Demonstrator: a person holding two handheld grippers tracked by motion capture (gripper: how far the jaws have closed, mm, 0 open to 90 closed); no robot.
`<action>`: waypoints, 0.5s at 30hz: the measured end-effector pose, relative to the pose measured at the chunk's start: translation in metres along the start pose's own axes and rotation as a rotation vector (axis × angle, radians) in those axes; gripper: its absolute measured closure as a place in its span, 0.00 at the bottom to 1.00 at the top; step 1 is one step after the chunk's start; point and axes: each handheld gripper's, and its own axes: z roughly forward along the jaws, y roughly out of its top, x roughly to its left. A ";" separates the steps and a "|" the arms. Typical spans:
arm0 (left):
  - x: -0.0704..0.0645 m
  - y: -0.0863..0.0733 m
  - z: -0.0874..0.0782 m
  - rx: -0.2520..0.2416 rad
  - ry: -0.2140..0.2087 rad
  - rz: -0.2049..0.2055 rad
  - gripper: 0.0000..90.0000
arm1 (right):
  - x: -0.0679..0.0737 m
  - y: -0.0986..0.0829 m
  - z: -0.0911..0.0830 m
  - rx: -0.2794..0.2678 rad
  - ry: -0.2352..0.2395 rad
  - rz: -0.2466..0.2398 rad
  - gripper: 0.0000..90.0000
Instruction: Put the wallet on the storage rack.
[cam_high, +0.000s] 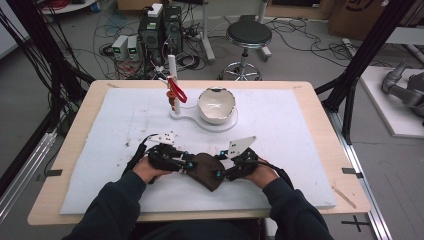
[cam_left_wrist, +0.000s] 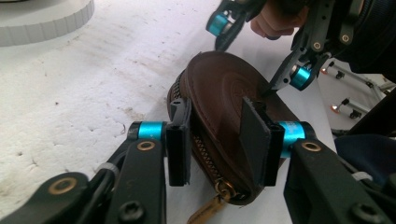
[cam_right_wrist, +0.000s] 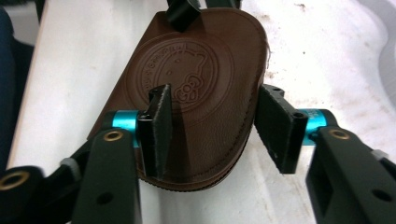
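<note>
Jaws of the left gripper (cam_left_wrist: 218, 140) stand either side of the zipped edge of a brown leather pouch (cam_left_wrist: 224, 98), their pads close against it or touching; whether they pinch it firmly cannot be told. Jaws of the right gripper (cam_right_wrist: 219, 128) stand wide: one pad rests over the embossed round emblem on the pouch's upper face, while the other hangs clear beyond the stitched rim, so nothing is clamped on that side. In the high view the pouch (cam_high: 206, 171) lies flat on the white mat (cam_high: 300, 130) that covers the worktop (cam_high: 95, 100), near the person's edge, between the left gripper (cam_high: 186, 164) and the right gripper (cam_high: 223, 170), which meet it from opposite ends. A brass zip pull (cam_left_wrist: 205, 215) hangs at the pouch's near end, below the left jaws. Farther back on the mat, well apart from the work, a white bowl (cam_high: 216, 105) sits on a white stand (cam_high: 176, 85) with a red loop.

Judged step: securing the pouch at both ends, probably ahead of working the zip. The next move calls for the right jaws to narrow onto the rim, or shift to the pull, while the left side steadies the body.
</note>
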 end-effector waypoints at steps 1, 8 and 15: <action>0.000 0.000 -0.001 0.002 0.000 0.008 0.72 | -0.002 -0.001 0.000 -0.008 0.009 0.027 0.50; -0.005 0.003 -0.004 -0.049 0.006 0.102 0.84 | -0.024 -0.012 0.008 -0.074 0.180 0.244 0.22; -0.009 0.007 -0.004 -0.084 0.029 0.117 0.87 | -0.023 -0.002 0.027 -0.045 0.374 0.289 0.51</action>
